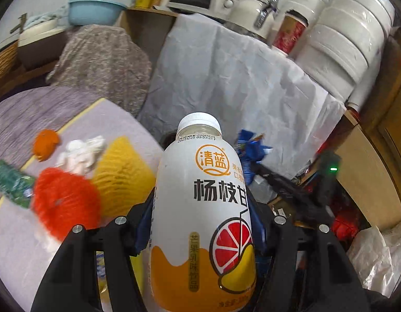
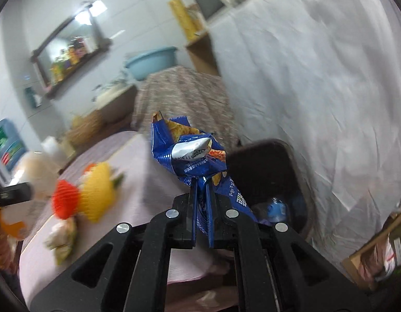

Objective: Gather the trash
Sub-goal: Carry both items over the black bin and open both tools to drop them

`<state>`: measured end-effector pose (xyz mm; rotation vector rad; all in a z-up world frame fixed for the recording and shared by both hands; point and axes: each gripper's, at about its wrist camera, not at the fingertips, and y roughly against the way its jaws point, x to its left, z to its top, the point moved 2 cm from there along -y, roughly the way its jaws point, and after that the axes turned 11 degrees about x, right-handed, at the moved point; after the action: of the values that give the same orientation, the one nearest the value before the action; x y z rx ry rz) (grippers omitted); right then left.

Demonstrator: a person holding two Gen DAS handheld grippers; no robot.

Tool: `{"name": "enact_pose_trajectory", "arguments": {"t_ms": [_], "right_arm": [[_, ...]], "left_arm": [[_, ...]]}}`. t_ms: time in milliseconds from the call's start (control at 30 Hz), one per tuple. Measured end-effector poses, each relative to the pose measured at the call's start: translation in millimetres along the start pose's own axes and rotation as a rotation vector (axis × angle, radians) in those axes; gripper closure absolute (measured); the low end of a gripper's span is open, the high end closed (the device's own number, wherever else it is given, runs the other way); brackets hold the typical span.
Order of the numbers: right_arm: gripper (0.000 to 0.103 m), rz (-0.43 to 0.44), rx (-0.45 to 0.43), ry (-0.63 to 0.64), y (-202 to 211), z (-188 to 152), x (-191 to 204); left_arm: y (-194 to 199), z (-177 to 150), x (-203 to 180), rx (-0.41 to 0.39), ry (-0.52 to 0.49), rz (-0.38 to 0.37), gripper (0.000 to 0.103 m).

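The drink bottle (image 1: pixel 203 208) stands upright between the fingers of the left gripper (image 1: pixel 203 223), which is clamped on its sides, cap pointing away from the tongs. The crumpled blue snack wrapper (image 2: pixel 192 156) is pinched in the right gripper (image 2: pixel 201 221), whose fingers are pressed together on it. Just beyond and right of those tongs sits a dark bin (image 2: pixel 268 166); to their left, on the table (image 2: pixel 138 161), lie red and yellow foam nets (image 2: pixel 83 197).

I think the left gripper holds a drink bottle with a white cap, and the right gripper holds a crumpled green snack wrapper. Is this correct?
Not quite: the snack wrapper in the right gripper is blue, not green, as the right wrist view shows. The rest stands: the left gripper holds a drink bottle with a white cap.
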<state>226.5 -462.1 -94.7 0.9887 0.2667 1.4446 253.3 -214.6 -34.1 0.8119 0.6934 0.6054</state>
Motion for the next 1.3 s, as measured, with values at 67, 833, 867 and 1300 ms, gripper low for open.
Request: {"name": "enact_pose_trajectory", "arguments": {"t_ms": [67, 833, 867, 1300], "right_arm": [[0.096, -0.012, 0.038, -0.021, -28, 0, -17], [0.043, -0.153, 0.034, -0.212, -74, -31, -106], [0.042, -0.16, 0.025, -0.23, -67, -34, -112], [0.042, -0.238, -0.019, -0.322, -21, -60, -149]], "left_arm": [[-17, 8, -11, 0.022, -0.014, -0.015, 0.042], [-184, 65, -63, 0.245, 0.041, 0.063, 0.042], [-192, 66, -62, 0.259, 0.044, 0.073, 0.042], [-295, 67, -28, 0.456, 0.143, 0.154, 0.042]]}}
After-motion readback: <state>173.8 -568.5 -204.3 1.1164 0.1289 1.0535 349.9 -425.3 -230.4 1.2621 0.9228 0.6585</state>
